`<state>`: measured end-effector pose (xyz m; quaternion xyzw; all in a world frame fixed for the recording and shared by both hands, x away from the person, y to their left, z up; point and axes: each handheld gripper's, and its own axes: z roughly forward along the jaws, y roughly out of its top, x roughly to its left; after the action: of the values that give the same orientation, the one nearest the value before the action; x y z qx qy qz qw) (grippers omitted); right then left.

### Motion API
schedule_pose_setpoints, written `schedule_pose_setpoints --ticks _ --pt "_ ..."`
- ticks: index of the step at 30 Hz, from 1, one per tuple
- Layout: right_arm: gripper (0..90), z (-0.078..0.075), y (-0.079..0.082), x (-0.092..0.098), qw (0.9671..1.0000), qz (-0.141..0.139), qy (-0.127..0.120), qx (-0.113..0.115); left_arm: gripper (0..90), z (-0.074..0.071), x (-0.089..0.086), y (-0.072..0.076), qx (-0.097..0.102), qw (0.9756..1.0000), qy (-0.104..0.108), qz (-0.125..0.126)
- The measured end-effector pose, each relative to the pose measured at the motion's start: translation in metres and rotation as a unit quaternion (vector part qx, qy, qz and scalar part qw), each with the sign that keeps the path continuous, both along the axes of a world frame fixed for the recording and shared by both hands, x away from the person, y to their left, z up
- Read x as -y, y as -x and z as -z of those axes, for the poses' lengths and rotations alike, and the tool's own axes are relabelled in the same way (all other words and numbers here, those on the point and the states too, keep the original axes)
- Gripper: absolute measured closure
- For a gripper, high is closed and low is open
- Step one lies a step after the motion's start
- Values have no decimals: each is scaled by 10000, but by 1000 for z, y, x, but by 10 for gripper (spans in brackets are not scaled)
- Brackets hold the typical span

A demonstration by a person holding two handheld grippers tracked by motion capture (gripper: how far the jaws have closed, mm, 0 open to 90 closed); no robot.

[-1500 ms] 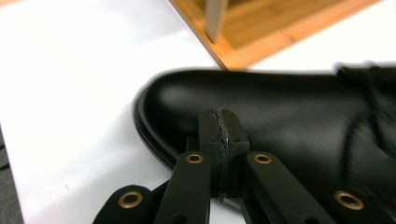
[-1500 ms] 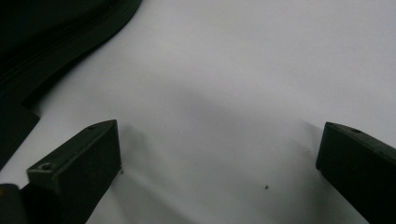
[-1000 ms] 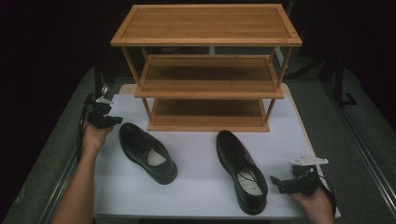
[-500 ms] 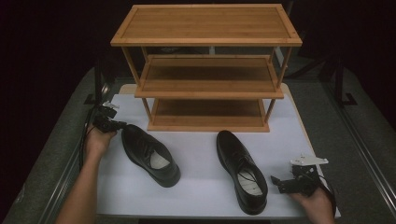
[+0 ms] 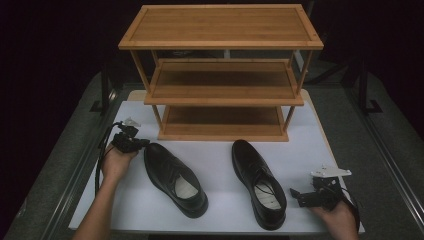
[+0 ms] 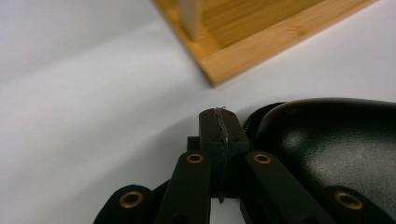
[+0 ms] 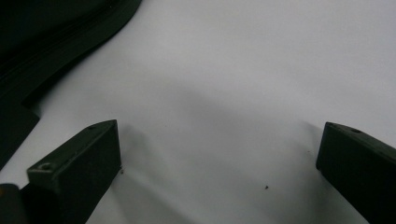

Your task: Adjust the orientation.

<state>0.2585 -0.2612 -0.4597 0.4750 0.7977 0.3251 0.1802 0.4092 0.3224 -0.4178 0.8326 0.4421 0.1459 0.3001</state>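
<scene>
1. My right tongs (image 5: 300, 196), at five o'clock on the table (image 5: 220, 150), gape wide, empty, beside the right shoe (image 5: 259, 182).
2. My left tongs (image 5: 141, 144), at nine o'clock, are pressed closed, touching the left shoe (image 5: 175, 179).
3. At twelve o'clock stands the wooden rack (image 5: 222, 75); beyond is dark.

A three-tier wooden rack (image 5: 222, 90) (shelves bare) stands on the white table (image 5: 220, 220).

My forearms come in bare at the bottom of the frame, no sleeves. My left gripper (image 5: 131, 142) is black, with brass-coloured rivets on its linkage and a black cable looping beside it. My right gripper (image 5: 309, 196) carries a grey three-cornered plate.
</scene>
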Motion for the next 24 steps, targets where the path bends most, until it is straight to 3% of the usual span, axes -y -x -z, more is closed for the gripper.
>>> schedule_pose_setpoints --ticks 6,15,18,22,24 --pt "0 0 0 0 10000 3 -1 -3 900 2 14 11 59 9998 98 156" --pt "0 0 0 0 10000 1 -2 1 900 -2 5 21 68 9997 112 225" --pt "0 0 0 0 10000 3 -4 0 900 -3 -3 32 55 9996 80 253" --pt "0 0 0 0 10000 3 -6 2 900 -4 -13 47 104 9995 192 223" --pt "0 0 0 0 10000 2 -5 0 900 -5 -17 61 123 9993 245 274"
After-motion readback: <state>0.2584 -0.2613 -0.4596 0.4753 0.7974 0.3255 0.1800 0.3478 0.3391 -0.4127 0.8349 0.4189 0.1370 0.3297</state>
